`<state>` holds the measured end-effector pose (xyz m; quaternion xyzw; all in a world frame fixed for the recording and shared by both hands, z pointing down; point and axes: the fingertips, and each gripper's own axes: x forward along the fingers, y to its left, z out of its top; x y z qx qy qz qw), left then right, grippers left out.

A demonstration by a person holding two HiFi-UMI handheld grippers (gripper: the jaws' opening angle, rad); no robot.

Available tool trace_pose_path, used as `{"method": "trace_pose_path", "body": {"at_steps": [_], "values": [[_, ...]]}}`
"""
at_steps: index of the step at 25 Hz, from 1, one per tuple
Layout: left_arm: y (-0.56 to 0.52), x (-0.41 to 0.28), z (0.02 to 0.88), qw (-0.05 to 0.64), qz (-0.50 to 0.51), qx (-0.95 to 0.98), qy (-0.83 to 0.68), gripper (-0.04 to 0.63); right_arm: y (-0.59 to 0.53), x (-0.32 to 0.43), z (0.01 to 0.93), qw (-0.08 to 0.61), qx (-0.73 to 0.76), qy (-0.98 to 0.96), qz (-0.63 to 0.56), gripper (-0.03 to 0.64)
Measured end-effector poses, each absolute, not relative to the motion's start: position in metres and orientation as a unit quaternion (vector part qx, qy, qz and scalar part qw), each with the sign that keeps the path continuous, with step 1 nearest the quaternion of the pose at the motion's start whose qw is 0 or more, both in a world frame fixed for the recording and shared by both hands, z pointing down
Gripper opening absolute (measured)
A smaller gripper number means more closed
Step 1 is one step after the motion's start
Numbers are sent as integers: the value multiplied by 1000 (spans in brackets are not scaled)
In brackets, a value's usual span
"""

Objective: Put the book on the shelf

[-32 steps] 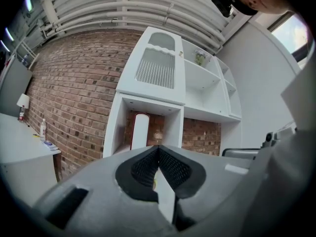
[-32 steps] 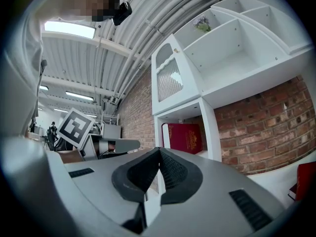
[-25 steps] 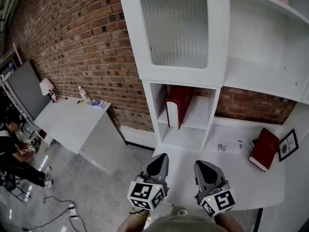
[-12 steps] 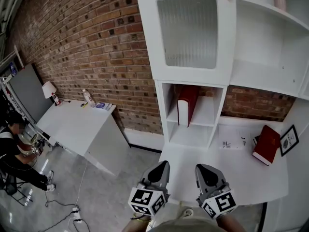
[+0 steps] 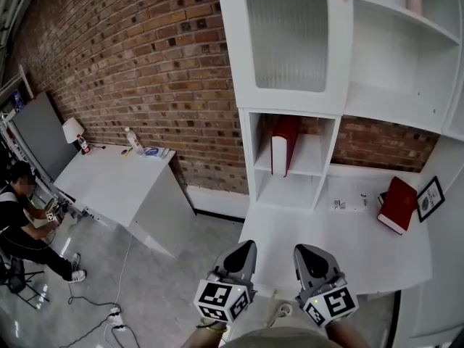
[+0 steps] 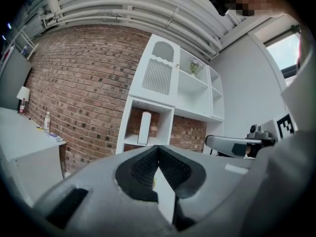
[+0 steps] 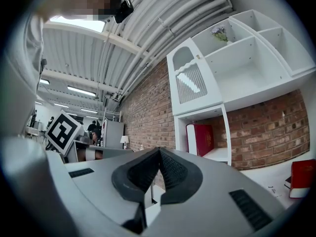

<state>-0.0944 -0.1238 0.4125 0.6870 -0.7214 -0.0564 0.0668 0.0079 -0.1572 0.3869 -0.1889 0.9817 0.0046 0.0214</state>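
Both grippers sit low in front of the shelf unit (image 5: 290, 101), side by side near the front edge of the white bench (image 5: 348, 245) that juts out from it. Both point level, straight at the unit.

The left hand-held gripper (image 5: 245, 246) has its jaws pressed fully together with nothing in them. The right hand-held gripper (image 5: 305, 251) is the same deal, closed up and empty. Each one's marker cube faces up toward the head camera, the left cube (image 5: 221, 301) and the right cube (image 5: 330, 304).

Book-wise, the flat red book (image 5: 397, 204) lies on the bench to the right of the shelf unit's lower cubby, well ahead of both grippers. It's just beside a small framed picture (image 5: 431, 198) leaning at the far right. A standing red book (image 5: 284, 145) is upright inside that lower cubby, spine side facing out.

As for writing, up close there are just the black-and-white square markers on the cubes. A sheet of paper (image 5: 346, 203) on the bench right of the cubby has some print, and so does the framed picture. Both are too small to read.
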Motion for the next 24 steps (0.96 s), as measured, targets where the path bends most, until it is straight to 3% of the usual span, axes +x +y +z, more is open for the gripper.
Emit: {"method": "trace_pose_path", "body": {"at_steps": [24], "values": [[-74,-62,416,72,-61,693,-715,9,-104,40,387,22,-198,980,1,6]]}}
